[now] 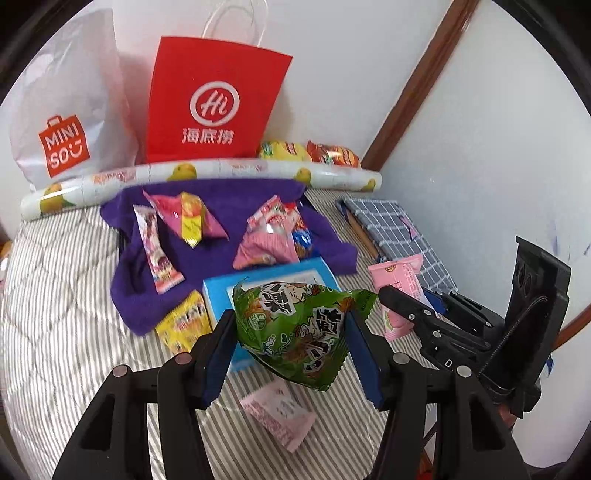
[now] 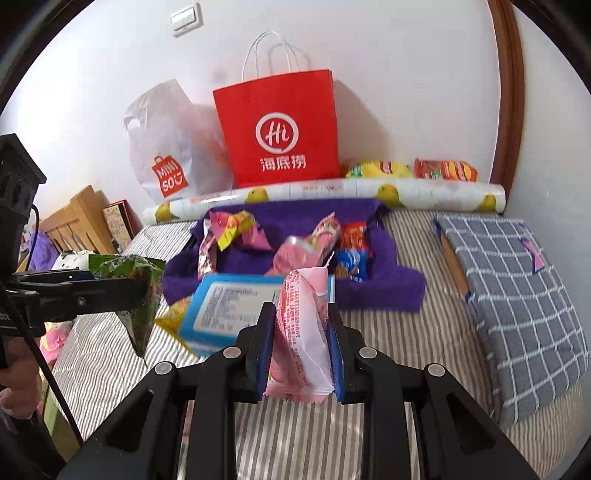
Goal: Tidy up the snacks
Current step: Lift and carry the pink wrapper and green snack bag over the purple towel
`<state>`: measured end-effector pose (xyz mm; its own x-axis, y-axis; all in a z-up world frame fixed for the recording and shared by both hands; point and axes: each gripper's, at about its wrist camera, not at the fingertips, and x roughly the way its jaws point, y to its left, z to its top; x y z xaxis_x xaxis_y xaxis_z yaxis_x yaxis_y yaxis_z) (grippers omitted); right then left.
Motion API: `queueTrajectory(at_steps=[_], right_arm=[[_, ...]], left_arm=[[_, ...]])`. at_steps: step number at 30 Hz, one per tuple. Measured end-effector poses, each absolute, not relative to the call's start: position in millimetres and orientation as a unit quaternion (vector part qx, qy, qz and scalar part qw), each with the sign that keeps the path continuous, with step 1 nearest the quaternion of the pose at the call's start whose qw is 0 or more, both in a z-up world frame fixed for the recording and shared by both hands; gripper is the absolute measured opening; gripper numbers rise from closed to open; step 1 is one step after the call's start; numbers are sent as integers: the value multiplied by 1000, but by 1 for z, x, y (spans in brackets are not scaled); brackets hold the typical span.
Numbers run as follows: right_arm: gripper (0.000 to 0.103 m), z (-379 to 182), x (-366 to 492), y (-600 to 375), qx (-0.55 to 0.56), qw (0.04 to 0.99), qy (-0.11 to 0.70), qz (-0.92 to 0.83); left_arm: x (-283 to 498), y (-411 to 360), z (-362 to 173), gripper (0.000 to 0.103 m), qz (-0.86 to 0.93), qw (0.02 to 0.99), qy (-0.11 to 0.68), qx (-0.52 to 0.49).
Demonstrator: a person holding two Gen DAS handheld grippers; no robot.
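2 claws grip packets, left [image 1: 291,328] green [image 1: 299,325], right [image 2: 300,343] pink [image 2: 301,332], above blue box [image 2: 229,306].

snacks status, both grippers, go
Left gripper shut on green snack packet. Right gripper shut on pink snack packet. Both clear of bed.

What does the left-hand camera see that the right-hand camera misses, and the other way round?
Only the left view shows a pink packet lying flat on the striped bedding below the left claw, and a yellow packet in full.

Only the right view shows a wall switch, a wooden bed frame and a hand.

Both show the red paper bag, white Miniso bag, purple cloth, blue box, green snack bag in the left claw and pink packet in the right claw.
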<state>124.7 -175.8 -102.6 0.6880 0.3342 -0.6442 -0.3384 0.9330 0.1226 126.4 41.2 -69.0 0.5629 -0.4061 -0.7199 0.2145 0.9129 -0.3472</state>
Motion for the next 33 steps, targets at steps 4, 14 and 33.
queueTrajectory(at_steps=[4,14,33], right_arm=[[26,-93,139,-175,-2,923,342,175],[26,-77,180,-172,7,929,330,165],[26,-94,283,-157,32,922,347,167]], left_arm=[[140,48,-60,57,-169,882,427,-109],[181,66,-49,57,-158,884,423,-124],[274,85,-58,57,-142,871,443,-158]])
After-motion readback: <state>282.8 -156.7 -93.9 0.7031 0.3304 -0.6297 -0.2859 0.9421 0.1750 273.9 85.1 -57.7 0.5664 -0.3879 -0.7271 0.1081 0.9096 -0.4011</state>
